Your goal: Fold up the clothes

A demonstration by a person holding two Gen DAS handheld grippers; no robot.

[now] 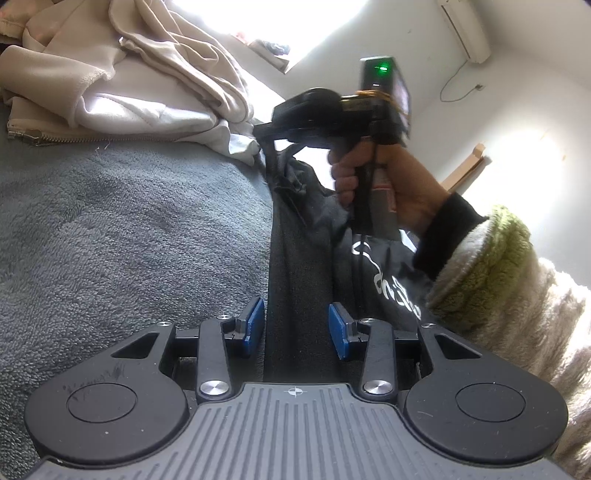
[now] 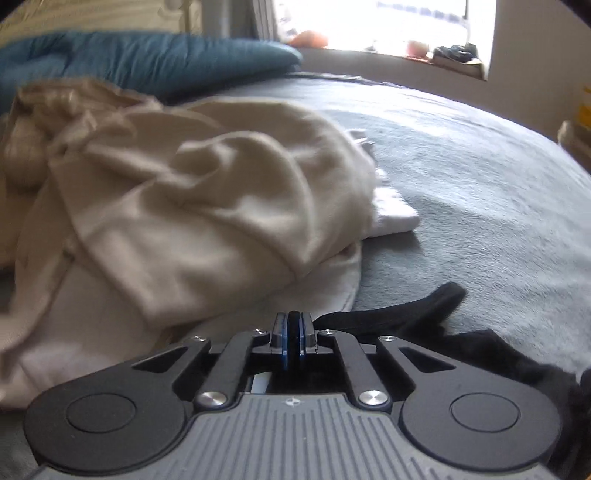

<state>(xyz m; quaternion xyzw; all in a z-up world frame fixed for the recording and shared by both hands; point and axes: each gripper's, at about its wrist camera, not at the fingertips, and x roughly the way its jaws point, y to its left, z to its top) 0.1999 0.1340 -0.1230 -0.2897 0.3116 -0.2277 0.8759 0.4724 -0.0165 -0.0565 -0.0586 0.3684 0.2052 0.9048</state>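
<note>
Blue pads of my right claw [image 2: 293,334] pinch the dark garment's [image 2: 406,314] edge at lower centre, left claw [image 1: 296,325] half-open astride it; thin grip may slip.

A home bedroom: a bed spread with a grey fleece blanket [image 2: 461,177], a teal pillow [image 2: 147,59] at its far edge, rumpled beige clothes [image 2: 207,206] heaped on it, a sunlit windowsill [image 2: 424,55] behind, and a wall air conditioner [image 1: 465,29].
</note>
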